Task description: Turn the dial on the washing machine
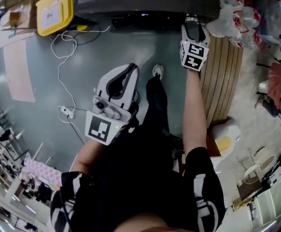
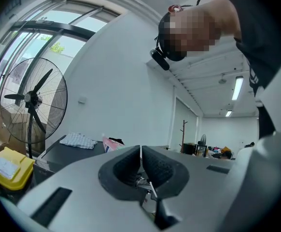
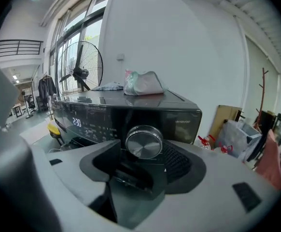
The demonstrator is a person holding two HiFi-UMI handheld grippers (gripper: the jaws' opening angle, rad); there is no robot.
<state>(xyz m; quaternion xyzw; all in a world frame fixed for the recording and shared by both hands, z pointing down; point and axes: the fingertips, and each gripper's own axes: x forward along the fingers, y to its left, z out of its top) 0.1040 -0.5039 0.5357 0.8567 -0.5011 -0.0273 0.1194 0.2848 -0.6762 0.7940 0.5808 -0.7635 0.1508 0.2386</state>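
Observation:
The black washing machine (image 3: 106, 114) fills the right gripper view, with a lit display (image 3: 76, 122) on its front panel. Its round silver dial (image 3: 144, 141) sits between the jaws of my right gripper (image 3: 145, 150). The jaws stand open: a small gap shows beside the dial on the left. In the head view my right gripper (image 1: 192, 25) is held out against the machine's front (image 1: 145, 1), and it hides the dial. My left gripper (image 1: 126, 74) hangs low by the person's leg, away from the machine. It is shut with nothing between its pads (image 2: 131, 161) and points upward.
A yellow bin (image 1: 56, 8) stands left of the machine, and a white cable with a power strip (image 1: 65, 111) lies on the floor. A slatted wooden panel (image 1: 222, 76) and plastic bags (image 1: 232, 13) are to the right. A bag (image 3: 143, 83) lies on the machine; a fan (image 3: 80, 71) stands behind.

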